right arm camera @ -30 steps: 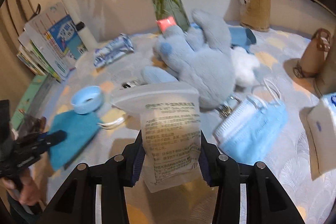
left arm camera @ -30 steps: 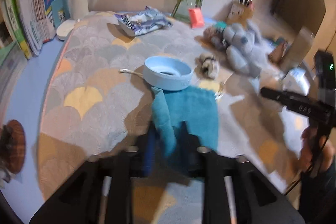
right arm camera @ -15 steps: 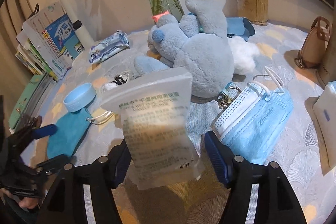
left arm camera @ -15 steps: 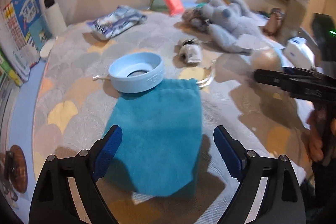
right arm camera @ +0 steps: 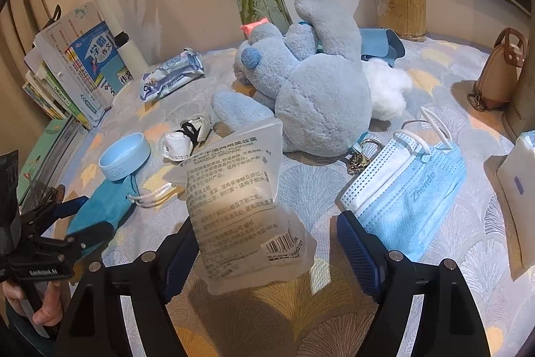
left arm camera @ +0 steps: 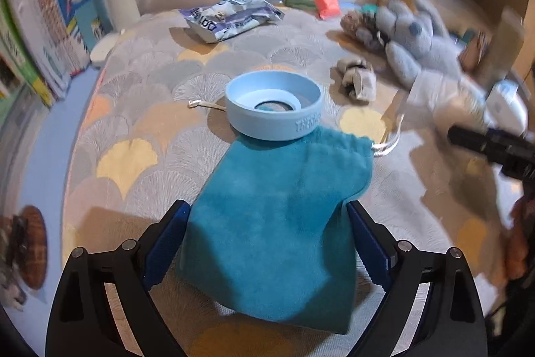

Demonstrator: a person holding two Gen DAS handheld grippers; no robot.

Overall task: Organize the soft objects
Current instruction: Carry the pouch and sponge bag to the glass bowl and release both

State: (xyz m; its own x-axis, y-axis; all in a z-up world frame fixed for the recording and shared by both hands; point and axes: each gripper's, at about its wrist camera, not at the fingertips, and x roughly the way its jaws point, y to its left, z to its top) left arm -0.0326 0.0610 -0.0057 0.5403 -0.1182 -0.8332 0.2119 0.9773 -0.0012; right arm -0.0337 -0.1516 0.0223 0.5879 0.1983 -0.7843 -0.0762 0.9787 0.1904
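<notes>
Teal pouch lies flat on the desk between the left gripper, whose jaws have just been opening and stand wide. The right gripper has been opening too, off the sponge packet. I'd back both straight out (no snagging the drawstring) before grabbing anything else.

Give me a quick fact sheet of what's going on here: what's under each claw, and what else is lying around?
left claw: open, jaws just widened, teal pouch lying flat between them
right claw: open, jaws just widened, sponge packet between them
beside the pouch: blue ring
right of packet: face masks
behind packet: plush toy
surface: patterned cloth
</notes>
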